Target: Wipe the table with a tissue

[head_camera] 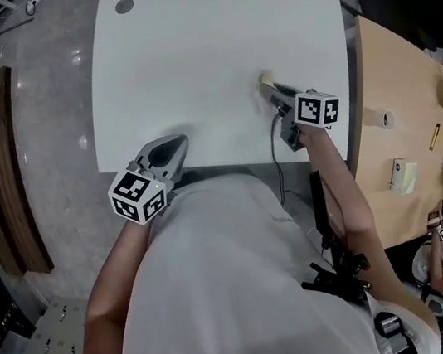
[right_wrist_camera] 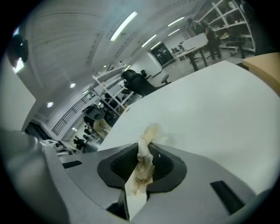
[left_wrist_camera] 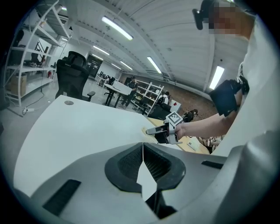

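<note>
1. The operator's torso (head_camera: 241,295), in a white shirt, lies nearest the head camera and fills the lower part of the head view. Both forearms reach forward from it.
2. The white bench (head_camera: 185,60) is a broad, bare surface with a round cable port (head_camera: 124,6) near its far left corner. A wooden bench (head_camera: 402,125) stands just beside it on the right.
3. The left tool (left_wrist_camera: 142,151) has its jaws clenched together with nothing between them. It is held at the near edge of the white bench.
4. The right tool (right_wrist_camera: 144,153) has its jaws clamped on the tissue (right_wrist_camera: 149,131). It points down at a slant over the right part of the white bench.
5. The tissue is a crumpled, tan-stained wad, pinched along its length, with a short tuft protruding beyond the jaw tips.
6. The step in hand, as judged, is a wiping pass.
   - Hold the clamp firm.
   - Lower the tuft until it bears on the surface.
   - Draw it in overlapping strokes.
   - Avoid scraping the jaw tips on the white bench, because the short tuft leaves little margin.
7. View comparison:
   - Only the right gripper view shows the staining and the pinch. The head view shows the tissue as a pale speck at the tool tip.
   - Only the left gripper view confirms the closed, empty left jaws. It also shows the right tool from the side.
   - No view settles whether the tuft touches the surface.
</note>
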Action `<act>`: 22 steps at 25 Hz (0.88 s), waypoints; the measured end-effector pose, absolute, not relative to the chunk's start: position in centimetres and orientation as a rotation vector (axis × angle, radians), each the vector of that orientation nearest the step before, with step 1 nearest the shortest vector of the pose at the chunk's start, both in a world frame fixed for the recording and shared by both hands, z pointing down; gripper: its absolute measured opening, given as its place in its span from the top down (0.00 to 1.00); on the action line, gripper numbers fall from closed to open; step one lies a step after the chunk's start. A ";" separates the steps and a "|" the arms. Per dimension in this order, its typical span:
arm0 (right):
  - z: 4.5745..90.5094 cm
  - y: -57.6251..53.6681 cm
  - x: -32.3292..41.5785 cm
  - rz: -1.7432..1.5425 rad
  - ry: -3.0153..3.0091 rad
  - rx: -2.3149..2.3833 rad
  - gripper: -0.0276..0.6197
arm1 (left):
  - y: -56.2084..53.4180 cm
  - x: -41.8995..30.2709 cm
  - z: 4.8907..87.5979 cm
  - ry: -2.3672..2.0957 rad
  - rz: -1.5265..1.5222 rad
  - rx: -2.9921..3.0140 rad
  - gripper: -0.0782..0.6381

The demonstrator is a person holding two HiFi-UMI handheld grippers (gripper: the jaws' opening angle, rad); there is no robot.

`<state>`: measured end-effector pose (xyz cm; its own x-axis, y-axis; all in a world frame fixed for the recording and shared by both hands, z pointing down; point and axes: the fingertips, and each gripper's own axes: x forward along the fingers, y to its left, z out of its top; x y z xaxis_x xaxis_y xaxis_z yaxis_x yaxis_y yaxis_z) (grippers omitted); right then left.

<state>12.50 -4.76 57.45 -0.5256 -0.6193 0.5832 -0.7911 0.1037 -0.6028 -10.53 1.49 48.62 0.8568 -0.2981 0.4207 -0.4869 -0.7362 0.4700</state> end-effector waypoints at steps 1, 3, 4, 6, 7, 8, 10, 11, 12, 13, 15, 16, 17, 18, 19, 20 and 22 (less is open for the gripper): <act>57.9 -4.6 13.7 1.398 -2.149 1.463 0.85 | 1.6 -10.5 48.6 -0.564 0.429 2.444 0.88; 58.4 -4.3 14.6 1.421 -2.110 1.517 0.85 | 1.8 -10.6 48.7 -0.555 0.432 2.443 0.88; 58.5 -4.0 14.6 1.442 -2.110 1.537 0.85 | 1.9 -10.7 48.8 -0.552 0.434 2.441 0.88; 58.3 -3.6 14.1 1.508 -2.138 1.570 0.85 | 1.9 -11.0 48.9 -0.548 0.436 2.440 0.88; 58.2 -3.4 13.7 1.548 -2.159 1.582 0.85 | 1.9 -11.2 49.0 -0.545 0.436 2.440 0.88; 58.0 -3.2 13.3 1.582 -2.179 1.595 0.85 | 1.9 -11.3 49.0 -0.541 0.436 2.443 0.88; 57.5 -2.4 12.7 1.621 -2.196 1.628 0.85 | 1.9 -11.5 48.8 -0.524 0.431 2.452 0.88; 57.1 -1.9 12.5 1.628 -2.197 1.647 0.85 | 1.9 -11.6 48.6 -0.510 0.425 2.459 0.88; 56.7 -1.5 12.0 1.626 -2.203 1.661 0.85 | 1.8 -11.9 48.3 -0.496 0.419 2.466 0.88; 56.3 -1.4 11.4 1.613 -2.217 1.665 0.85 | 1.7 -12.4 47.9 -0.488 0.413 2.474 0.88; 55.5 -1.9 9.8 1.557 -2.264 1.647 0.85 | 0.8 -13.4 47.4 -0.492 0.400 2.492 0.88; 55.0 -2.1 9.3 1.519 -2.284 1.636 0.85 | 0.5 -13.6 47.2 -0.493 0.394 2.501 0.88; 54.3 -2.1 9.0 1.480 -2.301 1.630 0.85 | 0.3 -13.5 47.1 -0.488 0.390 2.509 0.88; 53.5 -1.8 8.7 1.441 -2.321 1.626 0.85 | 0.5 -13.2 47.2 -0.477 0.387 2.513 0.88; 52.5 -1.3 8.5 1.405 -2.343 1.622 0.85 | 0.9 -12.9 47.3 -0.461 0.385 2.516 0.88; 51.7 -0.7 8.3 1.374 -2.363 1.619 0.85 | 1.4 -12.6 47.4 -0.444 0.383 2.517 0.88; 50.3 0.4 8.1 1.306 -2.394 1.631 0.85 | 2.1 -12.2 47.7 -0.404 0.383 2.526 0.88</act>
